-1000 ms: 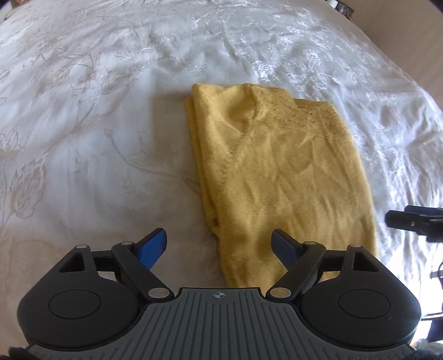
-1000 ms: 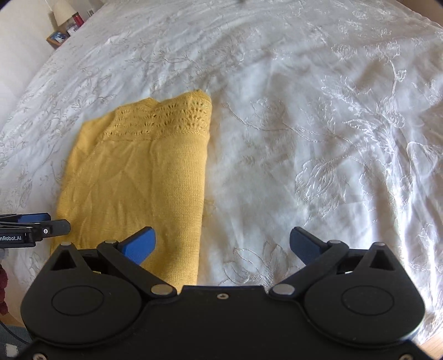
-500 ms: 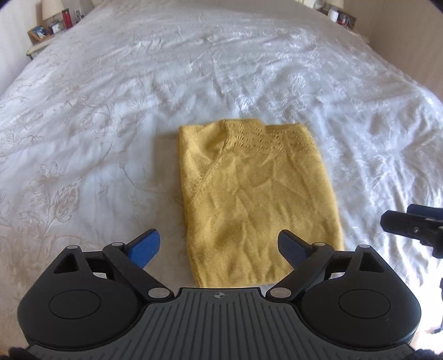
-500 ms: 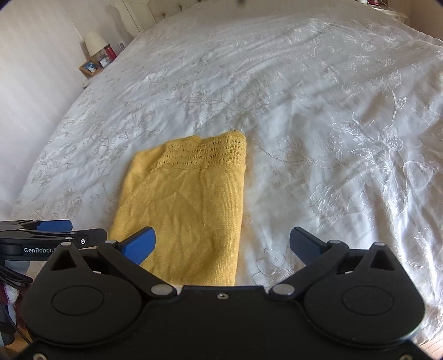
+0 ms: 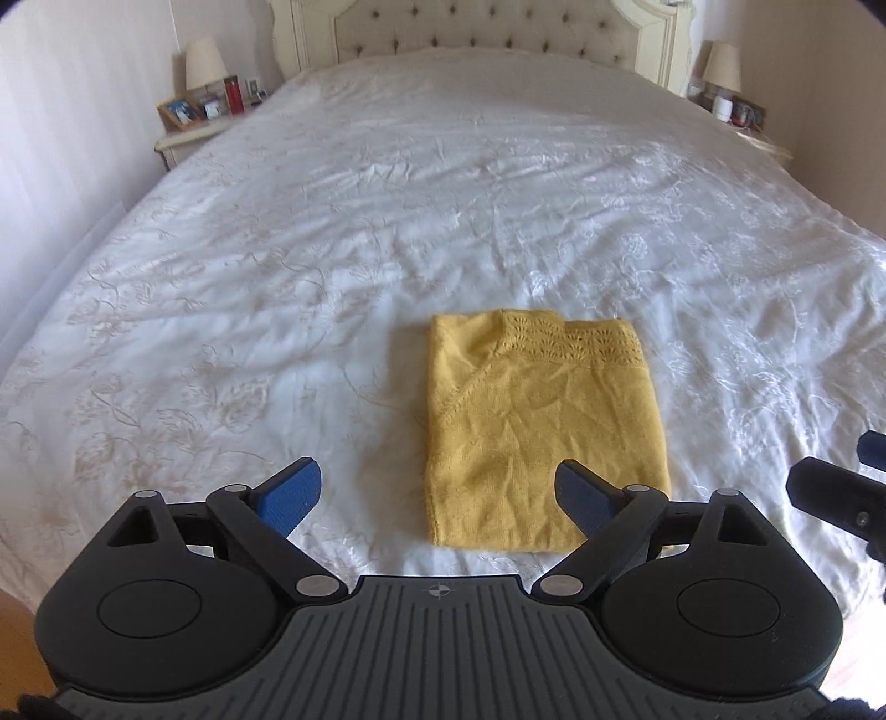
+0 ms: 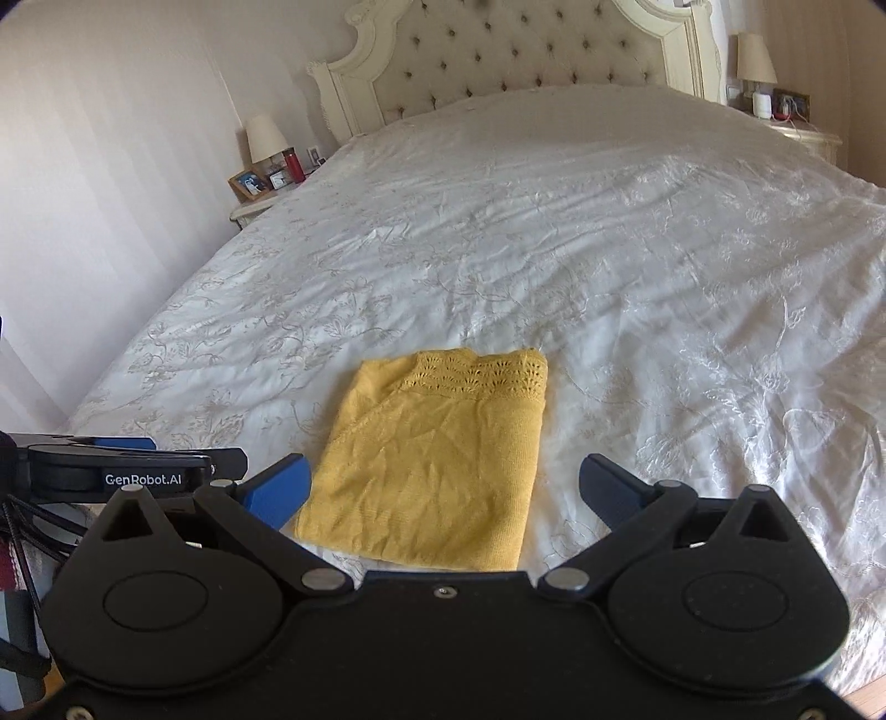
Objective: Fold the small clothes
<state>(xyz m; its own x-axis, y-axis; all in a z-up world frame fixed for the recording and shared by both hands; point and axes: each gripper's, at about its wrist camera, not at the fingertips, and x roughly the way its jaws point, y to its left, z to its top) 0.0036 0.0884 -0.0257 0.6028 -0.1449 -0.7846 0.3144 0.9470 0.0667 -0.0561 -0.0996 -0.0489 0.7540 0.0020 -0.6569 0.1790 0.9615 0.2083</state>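
Yellow knitted top (image 5: 540, 437), folded into a neat rectangle, lies flat on the big white bed cover with the stitched flower pattern (image 5: 332, 249). It sits near the foot edge of the bed. A band of little lacy holes runs along its far edge, and a slanted seam crosses its left part.

On the far left, beside the bed, a small cream bedside table (image 5: 188, 138) carries a cream lamp (image 5: 206, 65), a red bottle (image 5: 233, 95) and a framed photo (image 5: 181, 112).

The left gripper (image 5: 437, 495) hangs above the near edge of the bed with its blue pads (image 5: 290, 495) spread wide apart, and nothing is between them. The top lies just past it, more on its right side.

Behind the bed stands a cream padded headboard with buttons (image 5: 482, 27).

The right gripper (image 6: 443, 487) is also spread wide with nothing in it. From its camera, the folded top lies right in front, between its two blue pads (image 6: 279, 490), but they do not touch it. Both grippers are side by side, close together.

On the far right is another cream lamp (image 5: 722, 66).
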